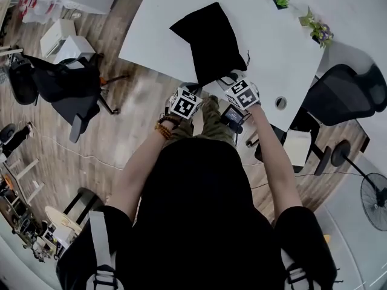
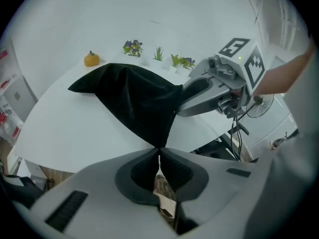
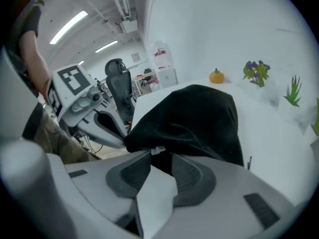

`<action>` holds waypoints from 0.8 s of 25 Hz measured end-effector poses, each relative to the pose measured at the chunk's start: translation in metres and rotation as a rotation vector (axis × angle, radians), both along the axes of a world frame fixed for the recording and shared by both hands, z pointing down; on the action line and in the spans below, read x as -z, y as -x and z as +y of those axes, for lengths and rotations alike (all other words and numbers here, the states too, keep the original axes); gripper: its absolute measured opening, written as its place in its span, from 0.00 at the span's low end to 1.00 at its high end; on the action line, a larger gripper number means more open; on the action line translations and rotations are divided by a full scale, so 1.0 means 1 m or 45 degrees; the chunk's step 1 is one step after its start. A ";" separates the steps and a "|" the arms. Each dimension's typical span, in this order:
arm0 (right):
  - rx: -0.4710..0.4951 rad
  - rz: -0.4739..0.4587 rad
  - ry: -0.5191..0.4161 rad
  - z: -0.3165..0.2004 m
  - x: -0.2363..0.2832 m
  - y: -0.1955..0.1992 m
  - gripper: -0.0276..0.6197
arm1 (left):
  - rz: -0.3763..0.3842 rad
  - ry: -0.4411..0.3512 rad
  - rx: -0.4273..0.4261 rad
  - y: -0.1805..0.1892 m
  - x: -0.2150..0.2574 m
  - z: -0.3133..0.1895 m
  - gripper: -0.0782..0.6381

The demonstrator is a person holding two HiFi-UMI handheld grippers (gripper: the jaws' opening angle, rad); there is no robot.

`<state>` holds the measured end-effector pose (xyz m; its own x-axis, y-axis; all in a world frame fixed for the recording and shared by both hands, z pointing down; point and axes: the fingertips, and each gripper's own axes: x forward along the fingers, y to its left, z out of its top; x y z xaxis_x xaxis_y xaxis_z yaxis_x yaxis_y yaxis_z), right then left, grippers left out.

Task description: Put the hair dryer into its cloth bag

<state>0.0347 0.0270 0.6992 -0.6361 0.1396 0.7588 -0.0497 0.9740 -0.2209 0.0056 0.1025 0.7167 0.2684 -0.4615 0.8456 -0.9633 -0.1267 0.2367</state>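
The task is judged to be at an early or middle stage: the cloth bag [image 1: 208, 41] is laid on the white table [image 1: 278, 47], its mouth end drawn to the near edge, and the hair dryer itself is seen in no view. Whether it already lies inside the bag cannot be told, though some bulk is suggested by the domed swell of the cloth in the right gripper view. The left gripper [image 2: 159, 151] is closed tight on a thin pinch of the bag's edge, and the cloth is pulled up from that pinch into a tent-like peak. The right gripper [image 3: 159, 156] is held with its jaws part-way apart, a thicker fold of the hem lying between the tips and appearing to be pressed by them; a small white tag [image 3: 157, 150] is seen just at that fold. What remains, as far as can be judged, is the opening of the mouth, the insertion of the dryer if it is not yet in, and the closing of the bag. The bag is made of a matte black, velvety fabric — soft, limp and readily creased — while the tabletop is smooth, hard and glossy, and the jaw pads are dark and finely ribbed.
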 end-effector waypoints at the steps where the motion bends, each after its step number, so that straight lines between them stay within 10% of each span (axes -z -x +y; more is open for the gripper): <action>1: 0.025 -0.013 -0.030 -0.002 0.004 -0.009 0.26 | -0.001 0.001 0.008 0.002 0.000 0.001 0.15; 12: 0.133 0.091 -0.363 -0.062 -0.006 -0.053 0.46 | -0.019 -0.006 -0.004 0.008 0.003 0.000 0.15; 20: -0.024 0.065 -0.566 -0.088 0.022 -0.065 0.49 | -0.023 -0.022 -0.048 -0.001 0.005 0.002 0.22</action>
